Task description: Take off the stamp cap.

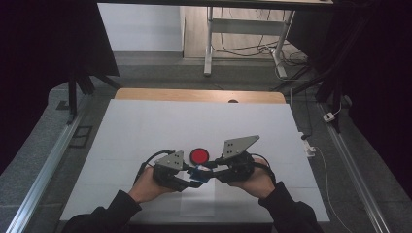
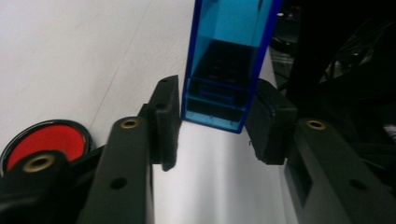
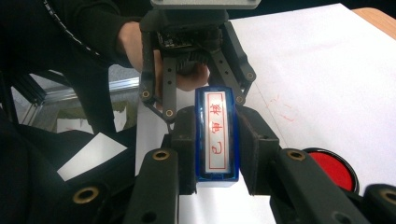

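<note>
Black jaws of the right gripper (image 3: 217,154) clamp a blue stamp (image 3: 216,140) at frame centre, above the white worktop (image 1: 145,131). Opposite, the left gripper (image 2: 212,126) brackets its transparent cap (image 2: 224,70), contact unclear. Pulling crookedly could jam it. A red ink pad (image 1: 199,156) lies just beyond.

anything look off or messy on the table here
Nothing is spilled or broken. The only blemish is a few faint red marks on the white sheet, near the red ink pad, which lies flat. The blue stamp sits straight in the right gripper, with the left gripper closing around its other end.
</note>
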The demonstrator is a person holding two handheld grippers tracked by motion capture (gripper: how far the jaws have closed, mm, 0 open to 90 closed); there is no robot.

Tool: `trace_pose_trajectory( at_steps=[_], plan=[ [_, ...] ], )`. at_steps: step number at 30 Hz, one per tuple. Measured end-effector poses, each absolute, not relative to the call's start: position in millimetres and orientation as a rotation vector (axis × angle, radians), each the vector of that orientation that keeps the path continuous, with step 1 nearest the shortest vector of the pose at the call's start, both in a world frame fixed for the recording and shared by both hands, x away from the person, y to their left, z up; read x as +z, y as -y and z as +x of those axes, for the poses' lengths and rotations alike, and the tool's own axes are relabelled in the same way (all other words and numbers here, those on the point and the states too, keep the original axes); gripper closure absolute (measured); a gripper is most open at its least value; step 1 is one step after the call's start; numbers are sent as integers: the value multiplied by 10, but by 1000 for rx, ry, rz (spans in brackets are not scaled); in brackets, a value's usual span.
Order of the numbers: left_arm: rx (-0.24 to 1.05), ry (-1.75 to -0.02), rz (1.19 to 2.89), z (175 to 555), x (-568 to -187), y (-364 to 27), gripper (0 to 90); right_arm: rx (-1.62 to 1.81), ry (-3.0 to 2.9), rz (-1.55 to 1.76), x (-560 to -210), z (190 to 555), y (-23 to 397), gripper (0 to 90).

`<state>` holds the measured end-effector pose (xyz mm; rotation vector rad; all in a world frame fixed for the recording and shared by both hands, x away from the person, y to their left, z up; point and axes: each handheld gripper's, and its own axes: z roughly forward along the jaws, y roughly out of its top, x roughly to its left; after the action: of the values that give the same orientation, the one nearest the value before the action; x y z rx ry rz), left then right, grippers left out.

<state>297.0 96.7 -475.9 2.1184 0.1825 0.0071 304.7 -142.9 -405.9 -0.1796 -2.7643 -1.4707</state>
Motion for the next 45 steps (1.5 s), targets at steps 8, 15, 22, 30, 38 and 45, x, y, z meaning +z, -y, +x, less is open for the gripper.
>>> trace_pose_trajectory(
  at_steps=[8,15,22,30,38,45],
  plan=[
    [-44,-170,2083,2984,-4758,-990,619,-1481,2758,-155,-4058,3040,1433,703],
    [-43,-158,2065,2982,-4753,-998,631,-1495,2744,-140,-4051,3047,1450,703],
    [-66,-124,2053,2992,-4749,-1017,667,-1507,2731,-107,-4041,3045,1457,700],
    [-98,-105,2036,3002,-4729,-1037,686,-1536,2688,-104,-4039,3056,1472,700],
    [-150,-148,2030,3037,-4724,-1047,687,-1565,2720,-93,-4028,3026,1474,704],
    [-193,-190,2007,3068,-4724,-1058,686,-1610,2753,-66,-4016,2986,1483,704]
  ],
)
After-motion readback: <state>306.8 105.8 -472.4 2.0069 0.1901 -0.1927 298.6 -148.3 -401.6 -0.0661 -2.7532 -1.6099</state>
